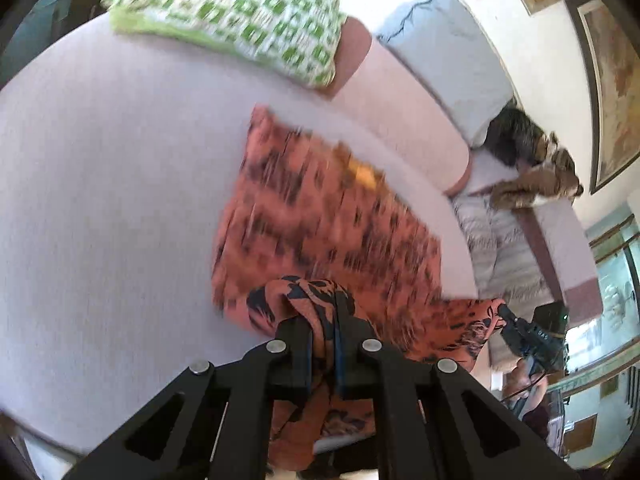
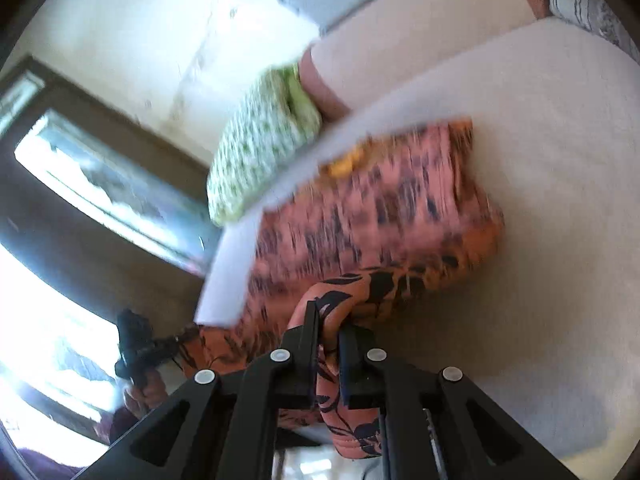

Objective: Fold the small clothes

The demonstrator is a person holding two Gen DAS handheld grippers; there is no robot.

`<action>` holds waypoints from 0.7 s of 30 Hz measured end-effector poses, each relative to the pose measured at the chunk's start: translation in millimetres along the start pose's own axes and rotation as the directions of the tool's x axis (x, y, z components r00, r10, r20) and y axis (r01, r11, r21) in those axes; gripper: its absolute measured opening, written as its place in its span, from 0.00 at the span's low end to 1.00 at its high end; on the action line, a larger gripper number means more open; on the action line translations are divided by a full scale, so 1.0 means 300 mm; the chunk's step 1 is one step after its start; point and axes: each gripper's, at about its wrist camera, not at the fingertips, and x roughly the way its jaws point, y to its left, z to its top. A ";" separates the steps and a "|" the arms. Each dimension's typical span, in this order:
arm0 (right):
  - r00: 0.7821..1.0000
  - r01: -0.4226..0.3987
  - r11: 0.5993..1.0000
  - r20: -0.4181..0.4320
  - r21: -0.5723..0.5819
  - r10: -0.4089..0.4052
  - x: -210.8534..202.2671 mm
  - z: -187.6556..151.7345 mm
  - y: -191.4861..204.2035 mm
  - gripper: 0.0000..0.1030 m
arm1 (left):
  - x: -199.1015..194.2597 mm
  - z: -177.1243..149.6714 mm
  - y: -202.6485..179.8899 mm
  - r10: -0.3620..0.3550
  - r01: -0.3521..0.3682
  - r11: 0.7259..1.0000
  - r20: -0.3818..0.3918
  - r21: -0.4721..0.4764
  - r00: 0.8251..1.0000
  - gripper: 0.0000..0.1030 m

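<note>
Pale sofa [image 1: 100, 200], orange garment [image 1: 320, 216] stretched btwn both claws, L claw [image 1: 324, 344] & R claw [image 2: 329, 350] clamped

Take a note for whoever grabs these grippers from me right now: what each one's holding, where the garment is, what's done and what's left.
Left gripper: shut on a bunched edge of the orange patterned garment.
Right gripper: shut on another edge of it.
Garment: near edge lifted between the grippers, the rest on the pale sofa seat; the picture is motion-blurred.
Done: both edges gripped.
Left: probably carry the held edge over, lay it flat, release, finish folding. Dog lies at the sofa's far end.
</note>
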 end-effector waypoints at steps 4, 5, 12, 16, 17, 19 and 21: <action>0.996 0.003 0.998 0.085 0.062 -0.008 0.101 0.206 -0.048 0.08 | 0.145 0.248 -0.029 0.043 -0.043 0.999 0.004 0.005 0.999 0.07; 0.995 0.005 0.996 0.099 0.088 -0.014 0.134 0.259 -0.073 0.08 | 0.188 0.304 -0.031 0.052 -0.052 0.999 0.003 -0.006 0.999 0.07; 0.990 0.117 0.955 0.042 0.274 -0.134 0.447 0.497 -0.325 0.12 | 0.493 0.501 0.132 0.210 -0.215 0.964 -0.048 -0.155 0.977 0.30; 0.997 0.070 0.919 0.010 0.387 -0.080 0.511 0.466 -0.458 0.13 | 0.462 0.460 0.228 0.063 -0.045 0.950 0.047 -0.308 0.997 0.39; 0.998 0.034 0.919 0.040 0.393 -0.054 0.487 0.455 -0.471 0.14 | 0.423 0.444 0.234 0.029 0.008 0.946 0.109 -0.324 0.994 0.47; 0.990 0.006 0.925 0.127 0.381 -0.059 0.405 0.444 -0.478 0.18 | 0.318 0.402 0.222 0.053 0.037 0.945 0.263 -0.326 0.963 0.65; 0.976 -0.007 0.927 0.206 0.375 -0.076 0.322 0.439 -0.468 0.32 | 0.242 0.363 0.191 0.106 0.008 0.951 0.353 -0.308 0.930 0.71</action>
